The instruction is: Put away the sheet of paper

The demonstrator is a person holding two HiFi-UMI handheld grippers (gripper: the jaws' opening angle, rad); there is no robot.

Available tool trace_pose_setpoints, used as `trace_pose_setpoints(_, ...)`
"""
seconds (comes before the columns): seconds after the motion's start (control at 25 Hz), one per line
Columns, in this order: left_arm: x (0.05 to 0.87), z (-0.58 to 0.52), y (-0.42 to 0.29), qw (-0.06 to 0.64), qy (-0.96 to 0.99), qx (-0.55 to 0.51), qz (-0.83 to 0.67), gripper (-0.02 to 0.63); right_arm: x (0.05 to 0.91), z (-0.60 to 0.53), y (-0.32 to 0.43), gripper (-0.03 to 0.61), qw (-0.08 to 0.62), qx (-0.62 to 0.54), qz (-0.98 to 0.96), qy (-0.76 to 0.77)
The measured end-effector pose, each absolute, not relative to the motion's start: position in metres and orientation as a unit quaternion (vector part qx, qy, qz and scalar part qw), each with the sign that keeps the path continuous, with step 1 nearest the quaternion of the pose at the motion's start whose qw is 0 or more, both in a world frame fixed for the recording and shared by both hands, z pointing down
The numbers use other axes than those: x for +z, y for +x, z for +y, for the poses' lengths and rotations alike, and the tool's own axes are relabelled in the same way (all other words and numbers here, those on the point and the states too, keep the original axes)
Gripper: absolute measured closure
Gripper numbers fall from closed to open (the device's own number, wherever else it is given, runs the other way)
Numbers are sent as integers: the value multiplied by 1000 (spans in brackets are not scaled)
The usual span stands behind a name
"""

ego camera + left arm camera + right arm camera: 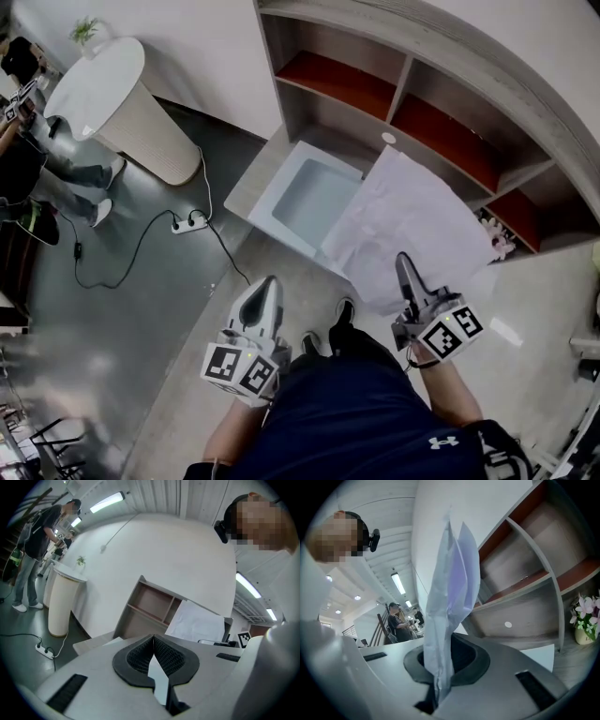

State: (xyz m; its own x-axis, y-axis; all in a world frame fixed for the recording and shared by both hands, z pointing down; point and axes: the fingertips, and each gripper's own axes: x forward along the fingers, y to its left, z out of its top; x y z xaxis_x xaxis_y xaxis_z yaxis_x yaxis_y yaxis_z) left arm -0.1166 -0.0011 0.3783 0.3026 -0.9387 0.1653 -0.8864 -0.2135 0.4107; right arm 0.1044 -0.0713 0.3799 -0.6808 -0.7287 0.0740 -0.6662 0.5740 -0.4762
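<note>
**A:** Where's the sheet?

**B:** The sheet of paper fans out ahead of my right tongs, which are clamped tight on its near edge. My left tongs are closed and empty.

**A:** Worry?

**B:** With a single pinch it may flop and snag the shelf unit beyond. White tray ahead of the left tongs, grey floor below.

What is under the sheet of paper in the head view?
The white tray and grey counter pass under the sheet of paper; whatever lies on their covered parts is hidden.

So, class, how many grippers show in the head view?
2: the left gripper at lower left, jaws together; the right gripper at lower right, shut on the paper.
</note>
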Motion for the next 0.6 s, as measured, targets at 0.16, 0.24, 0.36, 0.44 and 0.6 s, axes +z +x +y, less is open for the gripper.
trace_pose_setpoints(0.16,378,-21,-113,221,771,-57,-594,598,384,-95,104,563,59,-243,889,-384)
trace_pose_setpoints(0.24,378,-30,-111,221,770,-57,-596,598,385,-104,102,563,56,-244,891,-379)
trace_pose_setpoints(0.36,376,-40,-112,221,766,-57,-601,598,385,-116,98,563,52,-245,895,-370)
trace_pose_setpoints(0.44,374,-46,-114,220,762,-57,-607,598,384,-124,93,563,49,-246,898,-361)
trace_pose_setpoints(0.6,367,-53,-115,210,757,-59,-616,598,381,-136,88,563,45,-243,905,-346)
